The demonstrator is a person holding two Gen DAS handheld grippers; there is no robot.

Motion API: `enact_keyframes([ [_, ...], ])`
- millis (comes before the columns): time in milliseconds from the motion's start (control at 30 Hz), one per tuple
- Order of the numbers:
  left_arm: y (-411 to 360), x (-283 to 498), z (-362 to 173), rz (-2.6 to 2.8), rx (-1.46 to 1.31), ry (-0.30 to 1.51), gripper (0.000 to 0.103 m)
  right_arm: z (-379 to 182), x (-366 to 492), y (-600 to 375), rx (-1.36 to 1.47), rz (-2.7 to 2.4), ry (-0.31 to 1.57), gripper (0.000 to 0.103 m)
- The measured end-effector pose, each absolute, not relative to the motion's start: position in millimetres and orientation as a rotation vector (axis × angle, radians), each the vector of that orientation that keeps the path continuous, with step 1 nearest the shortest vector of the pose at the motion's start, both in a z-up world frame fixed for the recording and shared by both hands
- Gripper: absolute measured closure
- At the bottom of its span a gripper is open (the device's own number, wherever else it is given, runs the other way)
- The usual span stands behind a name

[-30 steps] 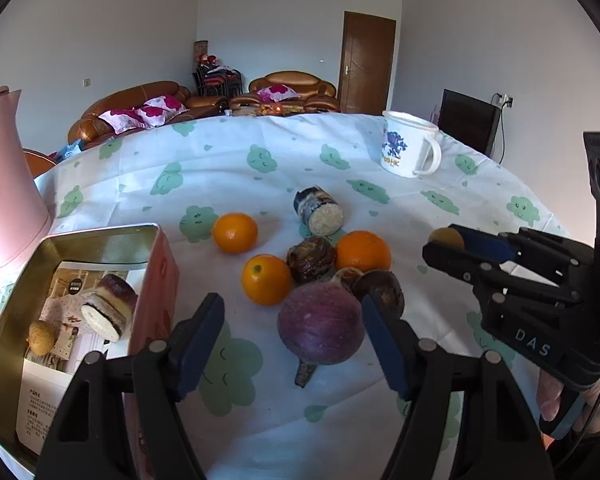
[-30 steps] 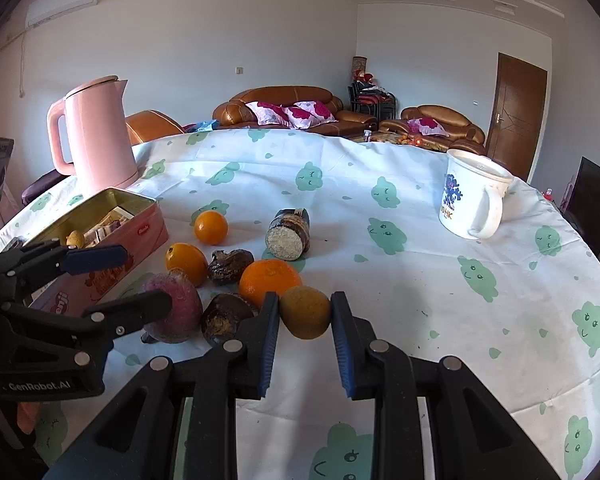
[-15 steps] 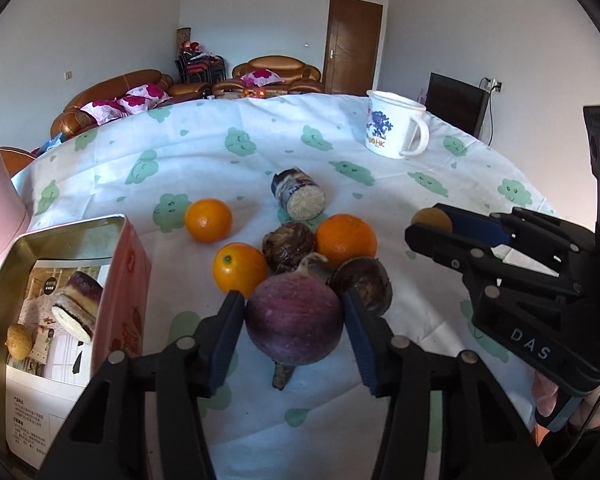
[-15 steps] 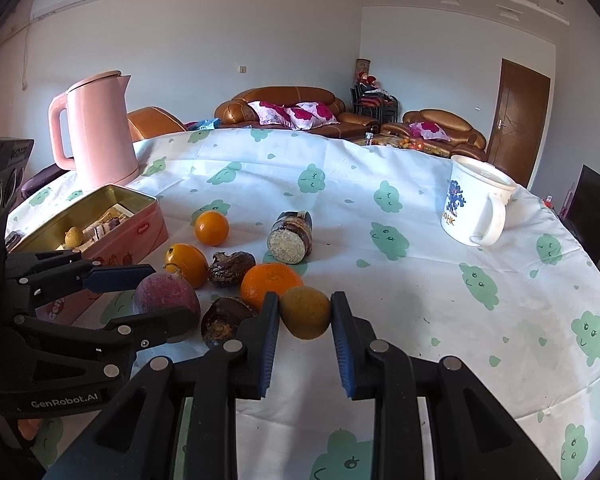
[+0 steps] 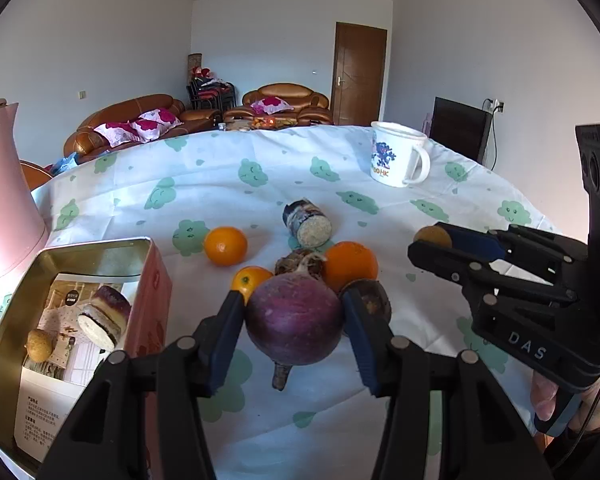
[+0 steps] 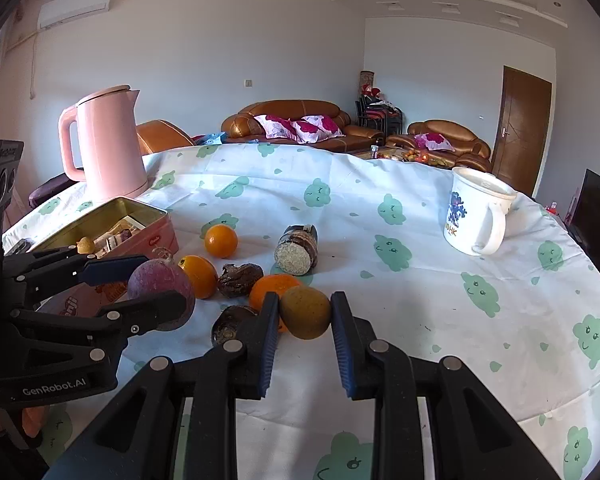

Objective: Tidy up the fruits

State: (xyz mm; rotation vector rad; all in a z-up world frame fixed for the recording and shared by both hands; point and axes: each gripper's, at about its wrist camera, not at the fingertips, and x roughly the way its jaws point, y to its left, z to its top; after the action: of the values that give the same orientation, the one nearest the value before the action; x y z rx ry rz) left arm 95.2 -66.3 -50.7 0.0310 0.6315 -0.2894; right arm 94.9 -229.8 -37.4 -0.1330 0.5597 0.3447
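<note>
A round table under a white tablecloth (image 6: 380,184) printed with green cloud faces fills both views. On its left side stands a pink electric kettle (image 6: 110,146), and just in front of it an open pink tin box (image 5: 100,252) with a gold interior; inside lie printed papers, a cut purple-skinned piece with a pale face (image 5: 102,318) and a small tan round fruit (image 5: 40,345). A white mug (image 6: 476,210) with a blue figure stands well apart on the right.

The left gripper (image 5: 294,320) has its blue-padded jaws closed against both sides of a large purple-red turnip-like root (image 5: 294,320); it is round and matte, with a dry stalk stub on top and a dark taproot below. It hangs just beside the tin, near the fruit cluster. The right gripper (image 6: 305,312) clamps a small olive-brown round fruit (image 6: 305,312), dull-skinned and speckled, its pads pressed to either flank, at the near edge of the cluster.

On the cloth between them lie an orange (image 5: 350,266), two smaller bright orange citrus fruits (image 5: 225,246) and (image 5: 250,280), a wrinkled dark brown fruit (image 6: 240,278), and a dark halved fruit (image 6: 230,324) beside the right gripper's left finger. Behind the cluster a short dark roll with a pale grainy end (image 6: 296,250) lies on its side.
</note>
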Motion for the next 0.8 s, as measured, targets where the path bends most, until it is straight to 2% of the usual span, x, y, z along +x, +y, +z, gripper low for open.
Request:
enact_keyframes([
  [800, -55, 79, -41, -0.242, 0.005, 0.518, 0.05, -29, 80, -233, -0.122, 0.39, 0.471, 0.075],
])
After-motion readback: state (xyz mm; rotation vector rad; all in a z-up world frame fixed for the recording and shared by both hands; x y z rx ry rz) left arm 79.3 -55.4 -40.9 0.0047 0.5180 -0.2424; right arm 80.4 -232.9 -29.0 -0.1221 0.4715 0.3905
